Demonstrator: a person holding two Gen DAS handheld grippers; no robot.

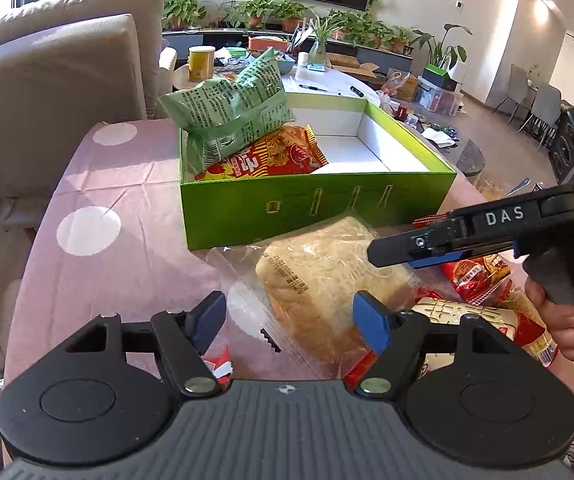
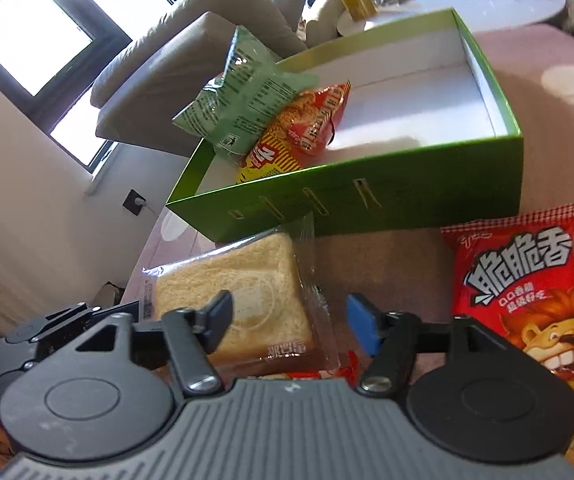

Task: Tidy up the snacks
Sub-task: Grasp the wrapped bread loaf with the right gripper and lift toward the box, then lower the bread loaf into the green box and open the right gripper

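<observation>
Green cardboard box (image 1: 315, 208) is being seen open-topped on the pink, white-dotted cloth (image 1: 99, 200) of the counter. Its left end is being occupied by two snack packs — a pale green bag (image 1: 227, 116) propped tilted over the box wall, lying partly on a red-and-yellow packet (image 1: 283, 156). The right part of the box is being left bare, white floor showing.

A bread slice in clear wrap (image 2: 239, 304) is being viewed just in front of the box, its wrapper edge touching the near wall in the right wrist view. A red packet with a cartoon lion (image 2: 523, 292) is lying flat to the right of the bread, near the box. More red and cream packets (image 1: 483, 316) are being partly hidden beside the right gripper.

The left gripper (image 1: 289, 320) is being held with jaws open over the near end of the bread; whether the pads are touching the wrapper cannot be told. The right gripper (image 2: 289, 316) is being held with jaws apart above the bread's right edge — nothing gripped. A hand (image 1: 563, 316) is being seen on its handle.
</observation>
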